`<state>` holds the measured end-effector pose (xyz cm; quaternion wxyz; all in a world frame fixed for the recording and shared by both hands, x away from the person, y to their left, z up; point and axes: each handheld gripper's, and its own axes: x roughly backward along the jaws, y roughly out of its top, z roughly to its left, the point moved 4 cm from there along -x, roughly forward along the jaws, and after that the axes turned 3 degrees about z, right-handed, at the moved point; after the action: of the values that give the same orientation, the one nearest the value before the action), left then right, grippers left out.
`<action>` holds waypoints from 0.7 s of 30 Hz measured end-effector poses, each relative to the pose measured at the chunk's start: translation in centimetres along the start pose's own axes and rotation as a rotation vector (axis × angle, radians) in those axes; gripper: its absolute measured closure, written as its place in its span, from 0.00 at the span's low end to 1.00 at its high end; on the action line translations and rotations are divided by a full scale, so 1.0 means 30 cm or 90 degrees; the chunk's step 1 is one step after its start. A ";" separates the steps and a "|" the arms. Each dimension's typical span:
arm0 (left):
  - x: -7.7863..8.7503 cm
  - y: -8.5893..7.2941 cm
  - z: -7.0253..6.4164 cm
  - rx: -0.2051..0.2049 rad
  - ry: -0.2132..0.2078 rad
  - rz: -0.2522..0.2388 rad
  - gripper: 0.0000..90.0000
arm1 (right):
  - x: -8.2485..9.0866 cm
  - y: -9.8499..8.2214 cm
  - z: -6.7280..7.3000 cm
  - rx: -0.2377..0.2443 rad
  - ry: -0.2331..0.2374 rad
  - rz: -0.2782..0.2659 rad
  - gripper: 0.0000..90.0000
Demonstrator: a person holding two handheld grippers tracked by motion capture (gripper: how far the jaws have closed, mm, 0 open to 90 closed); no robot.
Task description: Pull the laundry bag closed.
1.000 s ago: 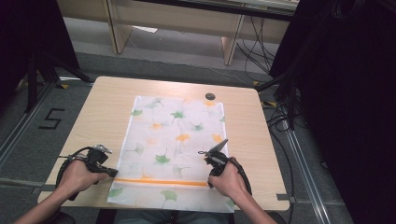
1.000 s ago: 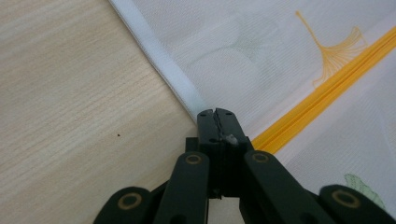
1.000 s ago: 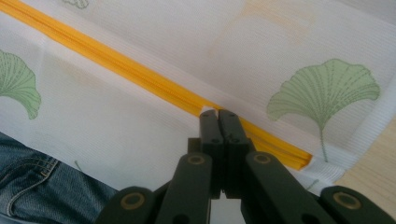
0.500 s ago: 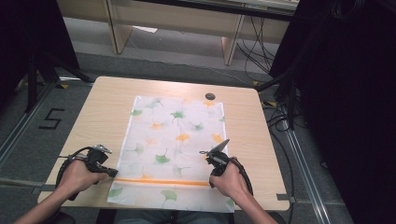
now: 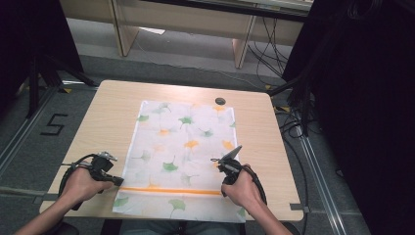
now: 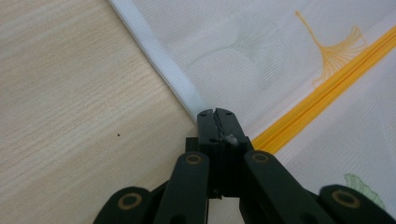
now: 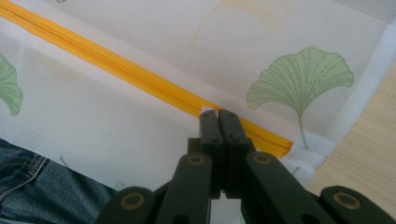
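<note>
Overhead, the high view shows a white mesh laundry bag (image 5: 182, 154) printed with green and orange ginkgo leaves, lying flat on a light wooden table (image 5: 274, 147). An orange zipper (image 5: 169, 190) runs across the bag near the person's edge. The left gripper (image 5: 117, 181) rests at the bag's left hem, level with the zipper's left end, held in the left hand (image 5: 83, 185). The right gripper (image 5: 226, 174) sits over the bag's right portion just beyond the zipper's right end, held in the right hand (image 5: 243, 188). A small dark round object (image 5: 220, 101) lies on the table well beyond both grippers, touching or just off the bag's far edge.

Next, the left gripper view: the left gripper (image 6: 218, 113) has its jaws together, tips at the white hem (image 6: 159, 63) of the bag. The zipper (image 6: 322, 95) runs off to the right of the tips. Whether fabric is pinched between the jaws cannot be told. Bare table (image 6: 70, 102) lies to the left.

Finally, the right gripper view: the right gripper (image 7: 218, 114) has its jaws fully together, tips over the zipper (image 7: 116, 67) close to its end; a small white piece shows at the tips, and whether it is gripped cannot be told. A green ginkgo leaf print (image 7: 301, 79) lies just right of the tips. Blue denim (image 7: 28, 186) shows beyond the bag's edge, lower left.
</note>
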<state>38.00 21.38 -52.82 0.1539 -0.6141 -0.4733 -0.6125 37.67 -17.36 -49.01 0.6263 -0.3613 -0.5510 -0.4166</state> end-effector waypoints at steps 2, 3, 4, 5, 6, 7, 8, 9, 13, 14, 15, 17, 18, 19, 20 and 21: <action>0.000 0.000 0.000 -0.001 0.001 0.001 1.00 | 0.004 -0.002 -0.002 0.000 0.007 0.012 1.00; -0.003 0.001 -0.004 0.009 0.000 -0.008 1.00 | 0.002 -0.002 -0.002 -0.001 -0.001 0.006 1.00; -0.008 0.004 -0.010 0.025 -0.003 -0.023 1.00 | 0.003 -0.002 -0.003 0.000 0.002 0.010 1.00; -0.006 0.003 -0.008 0.021 -0.002 -0.018 1.00 | 0.006 -0.003 -0.005 0.002 0.007 0.015 1.00; -0.002 0.001 -0.003 0.009 -0.001 -0.008 1.00 | 0.006 -0.003 -0.005 0.002 0.007 0.015 1.00; 0.000 0.000 0.000 0.000 0.000 0.000 1.00 | 0.005 -0.003 -0.006 0.005 0.004 0.015 1.00; 0.000 0.000 0.000 0.000 0.000 0.000 1.00 | 0.008 -0.003 -0.006 0.001 0.003 0.016 1.00; 0.000 0.000 0.000 0.000 0.000 0.000 1.00 | 0.008 -0.004 -0.007 0.002 0.003 0.015 1.00; 0.000 0.000 0.000 0.000 0.000 0.000 1.00 | 0.008 -0.004 -0.022 0.019 -0.005 0.009 1.00; 0.000 0.000 0.000 0.000 0.000 0.001 1.00 | 0.012 -0.008 -0.018 -0.004 0.000 0.016 1.00; 0.000 0.000 0.000 0.000 0.000 0.001 1.00 | 0.012 -0.008 -0.018 -0.004 0.000 0.016 1.00; 0.000 0.000 0.000 0.000 0.000 0.001 1.00 | 0.013 -0.007 -0.022 0.004 -0.005 0.005 1.00; 0.000 0.000 0.000 -0.001 0.000 0.001 1.00 | 0.016 -0.008 -0.020 -0.008 -0.004 0.005 1.00; 0.000 0.000 0.000 0.000 0.000 0.001 1.00 | 0.019 -0.008 -0.022 -0.009 -0.004 0.009 1.00; 0.000 0.000 0.000 0.001 0.000 0.000 1.00 | 0.020 -0.008 -0.023 -0.009 -0.004 0.009 1.00; 0.000 0.000 0.000 0.001 0.000 0.000 1.00 | 0.022 -0.009 -0.023 -0.009 -0.001 0.012 1.00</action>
<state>38.01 21.39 -52.82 0.1543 -0.6142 -0.4735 -0.6121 37.74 -18.17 -48.45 0.6273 -0.3710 -0.5452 -0.4141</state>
